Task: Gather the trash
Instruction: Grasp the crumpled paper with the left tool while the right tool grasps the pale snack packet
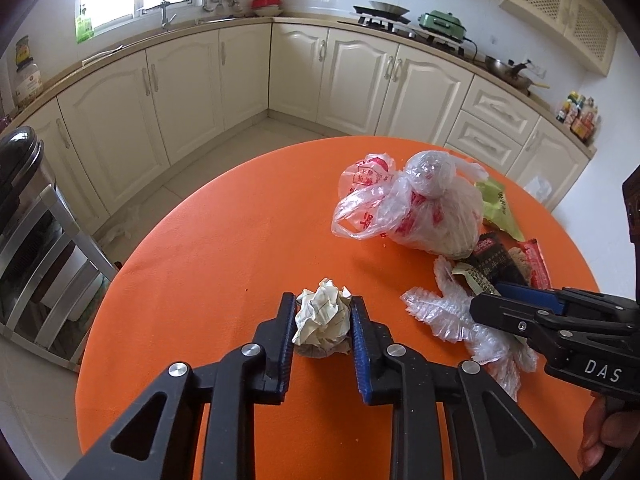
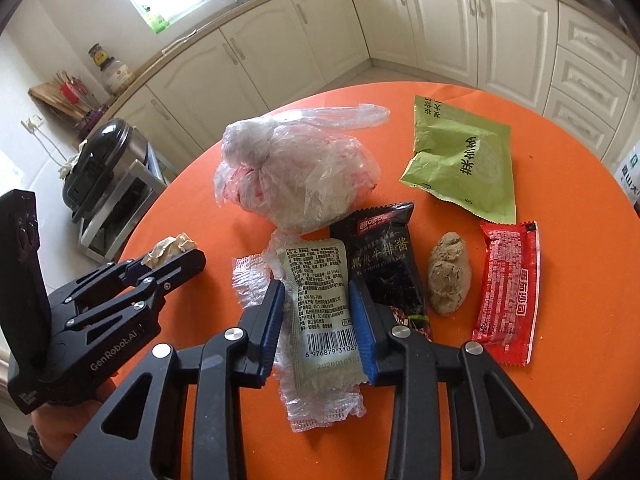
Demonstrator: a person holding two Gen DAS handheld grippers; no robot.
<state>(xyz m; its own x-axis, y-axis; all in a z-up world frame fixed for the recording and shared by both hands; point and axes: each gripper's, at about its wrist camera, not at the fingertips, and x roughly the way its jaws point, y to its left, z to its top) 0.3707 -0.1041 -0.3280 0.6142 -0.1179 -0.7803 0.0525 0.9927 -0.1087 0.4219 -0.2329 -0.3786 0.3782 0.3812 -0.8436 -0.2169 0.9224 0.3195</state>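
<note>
A crumpled paper ball rests on the orange round table, and my left gripper is shut on it, blue pads pressing both sides. The right wrist view shows that gripper with the paper ball at its tips. My right gripper is shut on a pale green sachet, which lies on a clear plastic glove. In the left wrist view the right gripper reaches in from the right over the glove.
A tied plastic bag, a black sauce packet, a green packet, a red packet and a brown lump lie on the table. A black-lidded steel can on a rack stands left of the table.
</note>
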